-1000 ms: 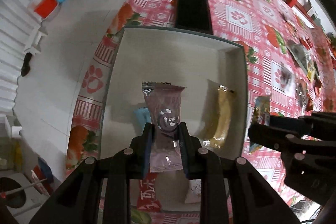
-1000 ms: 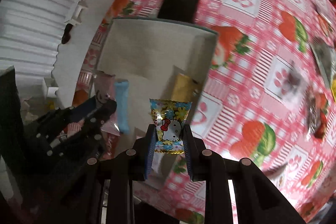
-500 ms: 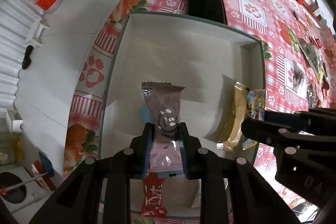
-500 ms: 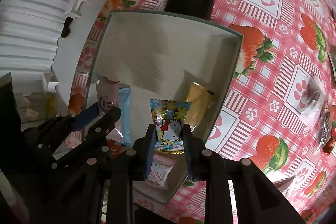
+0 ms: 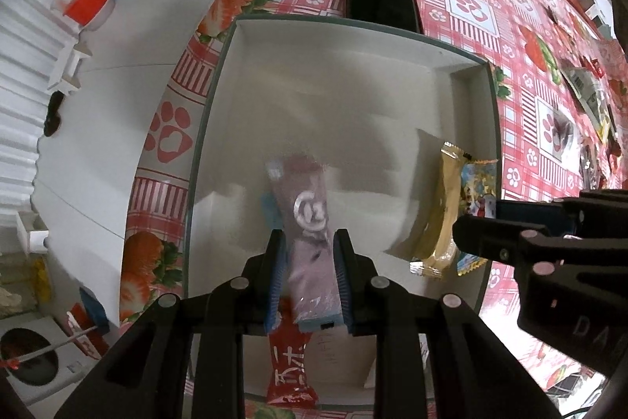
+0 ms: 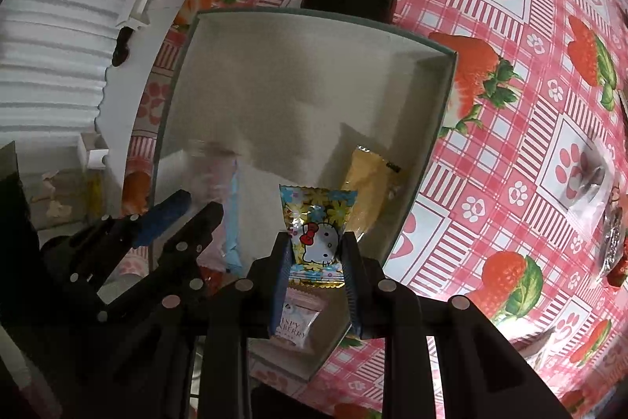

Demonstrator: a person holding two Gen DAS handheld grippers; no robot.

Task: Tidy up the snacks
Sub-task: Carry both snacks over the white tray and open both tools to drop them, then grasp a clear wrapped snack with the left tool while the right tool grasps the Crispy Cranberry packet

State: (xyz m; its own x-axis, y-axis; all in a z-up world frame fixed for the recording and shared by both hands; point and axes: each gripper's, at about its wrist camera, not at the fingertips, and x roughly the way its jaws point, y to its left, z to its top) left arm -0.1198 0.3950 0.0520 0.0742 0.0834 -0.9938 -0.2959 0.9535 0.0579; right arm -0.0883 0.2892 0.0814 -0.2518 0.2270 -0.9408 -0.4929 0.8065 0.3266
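**Both grippers loaded above the box**

My left gripper (image 5: 307, 254) clamps a mauve snack packet (image 5: 308, 218) over the white box (image 5: 353, 73). My right gripper (image 6: 316, 254) pinches a Hello Kitty packet (image 6: 318, 226) above the box's right side, beside the gold wrapper (image 6: 363, 191) lying inside.

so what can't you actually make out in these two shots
- Pink packet, left wrist view: motion-blurred, logo unreadable.
- Red packet, left wrist view: top hidden behind the left gripper.
- Strawberry packet, right wrist view: label half covered by the Hello Kitty packet and right gripper.
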